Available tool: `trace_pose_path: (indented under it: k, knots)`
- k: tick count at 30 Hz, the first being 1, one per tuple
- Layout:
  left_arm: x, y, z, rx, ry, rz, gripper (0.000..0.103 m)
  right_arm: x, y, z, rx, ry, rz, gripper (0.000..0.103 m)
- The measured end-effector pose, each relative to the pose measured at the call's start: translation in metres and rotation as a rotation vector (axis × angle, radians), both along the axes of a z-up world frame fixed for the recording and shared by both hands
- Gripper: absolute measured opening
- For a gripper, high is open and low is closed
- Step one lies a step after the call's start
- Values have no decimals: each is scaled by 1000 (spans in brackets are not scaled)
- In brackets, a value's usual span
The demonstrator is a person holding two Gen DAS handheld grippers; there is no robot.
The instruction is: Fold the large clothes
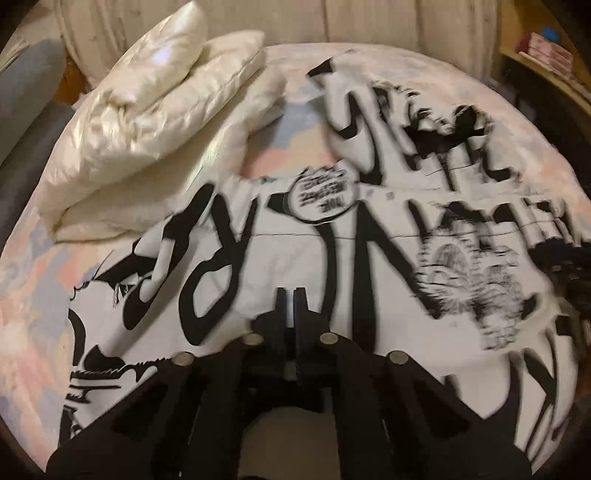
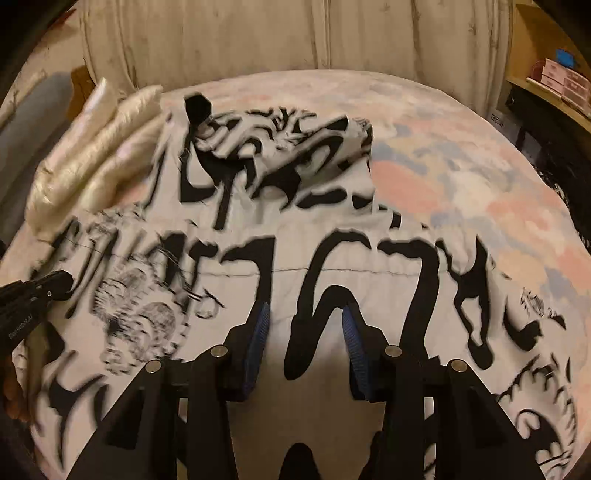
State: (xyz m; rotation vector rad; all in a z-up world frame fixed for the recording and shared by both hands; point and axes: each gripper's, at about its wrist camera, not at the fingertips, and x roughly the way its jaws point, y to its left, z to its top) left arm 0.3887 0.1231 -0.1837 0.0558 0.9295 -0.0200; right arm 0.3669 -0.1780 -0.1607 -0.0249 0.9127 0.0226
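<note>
A large white garment [image 1: 295,258] with bold black graffiti print lies spread over the bed. One part of the garment [image 2: 280,155] is bunched up at its far side. My left gripper [image 1: 290,295] hovers low over the garment's middle with its two black fingers pressed together; I see no cloth raised between them. It also shows in the right wrist view as the left gripper [image 2: 55,284], its tip down at the fabric. My right gripper [image 2: 304,317] is open, its blue pads [image 2: 258,332] apart over a black letter, nothing pinched.
The bed's pastel pink and blue cover [image 2: 461,177] shows on the right. Cream pillows [image 1: 155,122] are stacked at the far left. A pale curtain [image 2: 258,33] hangs behind, and a wooden shelf [image 2: 554,85] with pink boxes stands at the far right.
</note>
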Motion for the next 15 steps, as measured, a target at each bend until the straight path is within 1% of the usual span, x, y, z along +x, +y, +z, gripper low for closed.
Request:
trace_pose_path:
  k: [1, 3, 4, 5, 6, 7, 8, 9, 10, 11, 12, 13, 15]
  knots:
    - [2, 5, 0, -16, -4, 5, 2, -1, -5, 1, 10, -9, -3, 42]
    - [2, 14, 3, -22, -21, 14, 2, -5, -27, 5, 15, -35, -41, 42]
    - [1, 22, 5, -23, -31, 16, 2, -7, -42, 6, -30, -49, -93, 42]
    - [0, 30, 5, 2, -40, 35, 2, -8, -60, 5, -84, -48, -153, 42]
    - [0, 41, 4, 28, -43, 61, 2, -9, -78, 4, -95, -43, -189, 42]
    - [0, 56, 2, 31, -36, 87, 2, -12, -104, 1, -93, -31, -238, 42]
    - [-1, 67, 0, 4, -28, 99, 2, -16, -128, -1, -82, -20, -283, 40]
    - [-2, 80, -2, -36, -15, 114, 1, -20, -145, -2, -65, -13, -318, 36]
    - [-3, 92, -3, -65, -6, 132, 1, -26, -165, -2, -39, -5, -367, 37]
    - [-6, 100, -2, -90, -3, 131, 1, -32, -180, -1, 25, -5, -380, 37]
    - [-5, 103, -1, -97, -1, 130, 1, -37, -189, 0, 62, -2, -389, 37]
    - [-7, 103, -1, -89, -1, 129, 1, -40, -191, 2, 42, -1, -407, 37]
    - [-10, 97, 0, -41, 1, 119, 1, -44, -188, 7, 13, 3, -393, 37]
